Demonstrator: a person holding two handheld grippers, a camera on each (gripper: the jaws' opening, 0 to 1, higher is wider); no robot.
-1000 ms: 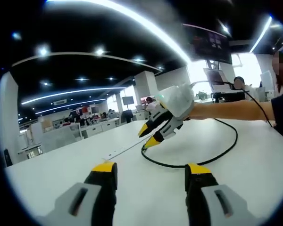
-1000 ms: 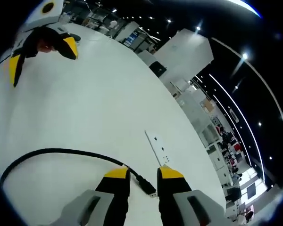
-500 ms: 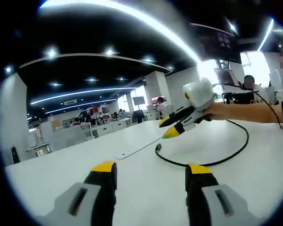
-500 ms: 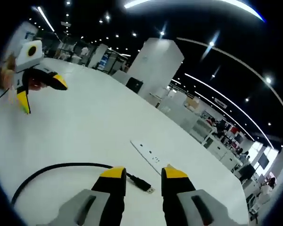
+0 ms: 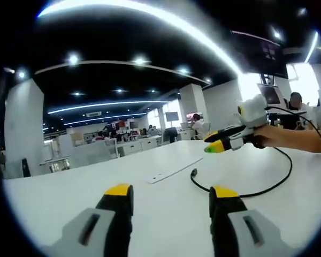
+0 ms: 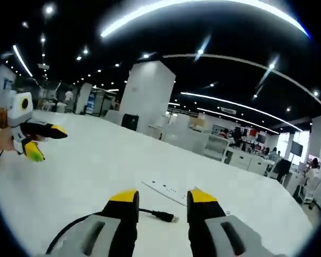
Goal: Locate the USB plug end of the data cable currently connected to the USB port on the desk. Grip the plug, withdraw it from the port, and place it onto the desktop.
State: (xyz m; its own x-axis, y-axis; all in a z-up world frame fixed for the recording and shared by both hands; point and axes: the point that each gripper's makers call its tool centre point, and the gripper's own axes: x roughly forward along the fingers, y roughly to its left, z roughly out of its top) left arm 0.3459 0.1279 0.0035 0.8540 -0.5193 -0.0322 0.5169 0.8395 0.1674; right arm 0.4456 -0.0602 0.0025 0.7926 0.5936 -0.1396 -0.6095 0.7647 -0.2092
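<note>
The black data cable [image 5: 257,191] lies in a loop on the white desk [image 5: 166,214]. Its USB plug [image 6: 168,217] rests flat on the desktop, free of the white port strip [image 6: 168,191] just beyond it. In the right gripper view my right gripper [image 6: 163,198] hovers open above the plug, its yellow-tipped jaws on either side and not touching it. The left gripper view shows the plug [image 5: 194,172] beside the port strip [image 5: 174,169], with my right gripper [image 5: 213,143] raised above them in a hand. My left gripper [image 5: 171,193] is open and holds nothing; in the right gripper view it [image 6: 45,143] floats at far left.
The desk runs wide and white around the strip. Beyond its far edge is an open office with desks, white pillars [image 6: 144,91] and people. A monitor on a stand [image 5: 257,51] rises at the right of the left gripper view, with a seated person [image 5: 295,101] below it.
My right gripper has lifted up and back from the plug, which stays lying on the desk. The left view has swung a little, so the strip and cable sit farther right.
</note>
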